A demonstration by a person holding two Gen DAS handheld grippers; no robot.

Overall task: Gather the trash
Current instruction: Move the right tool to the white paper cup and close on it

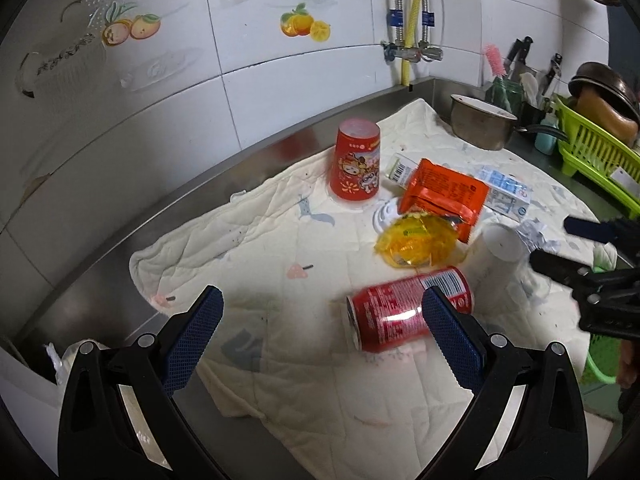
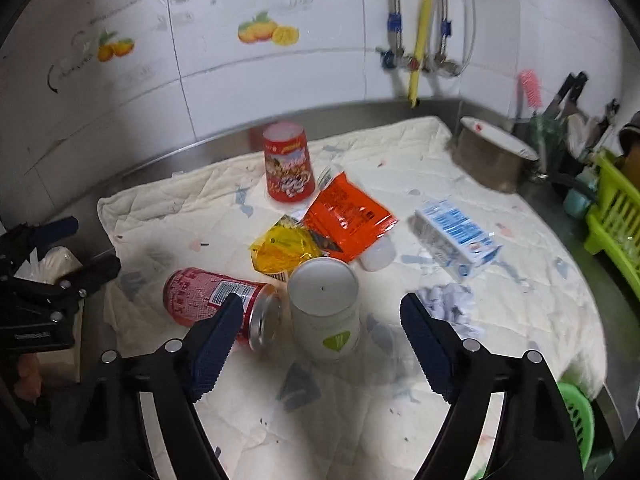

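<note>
We record the left gripper (image 1: 322,312) at far left, jaws spread wide and gripping nothing, above the quilted cloth (image 2: 520,320). Just ahead of it lies 1 red soda can (image 2: 212,298) on its side. Rightward we note an inverted red paper cup (image 2: 289,164), a yellow wrapper (image 2: 284,248) touching an orange packet (image 2: 348,216), and an inverted white cup (image 2: 324,304). The right gripper (image 2: 321,320) hovers over that cup, jaws released. Beyond sit crumpled paper (image 2: 448,304) and a blue-white carton (image 2: 456,238).
</note>
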